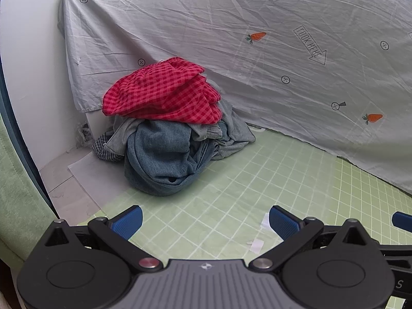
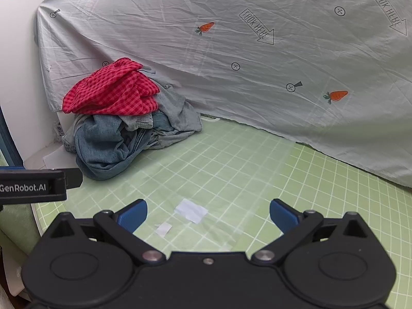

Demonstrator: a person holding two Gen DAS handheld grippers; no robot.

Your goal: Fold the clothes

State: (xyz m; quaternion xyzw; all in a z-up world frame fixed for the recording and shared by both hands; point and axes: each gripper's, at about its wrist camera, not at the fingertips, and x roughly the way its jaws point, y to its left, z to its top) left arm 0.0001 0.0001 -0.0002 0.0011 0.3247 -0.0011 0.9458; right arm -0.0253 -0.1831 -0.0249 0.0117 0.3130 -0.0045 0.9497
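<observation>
Grey sheet (image 1: 257, 77) hangs as backdrop, its hem meeting the green mat (image 1: 231, 180). Pile of clothes (image 1: 164, 134) sits at the mat's far left corner against the sheet; red checked cloth (image 1: 159, 95) on top, blue denim (image 1: 159, 159) and grey pieces beneath, all tangled.

Risks, as judged: a pinch at the red cloth may catch a layer underneath and drag the heap; a deep reach could snag the sheet hem just behind. Paper scraps (image 2: 190, 209) on the mat could get folded in.

Left gripper (image 1: 204, 221): fingers wide apart, holding nothing, above bare mat, well short of the pile. Right gripper (image 2: 208, 215): likewise spread, nothing held, over the scraps.
</observation>
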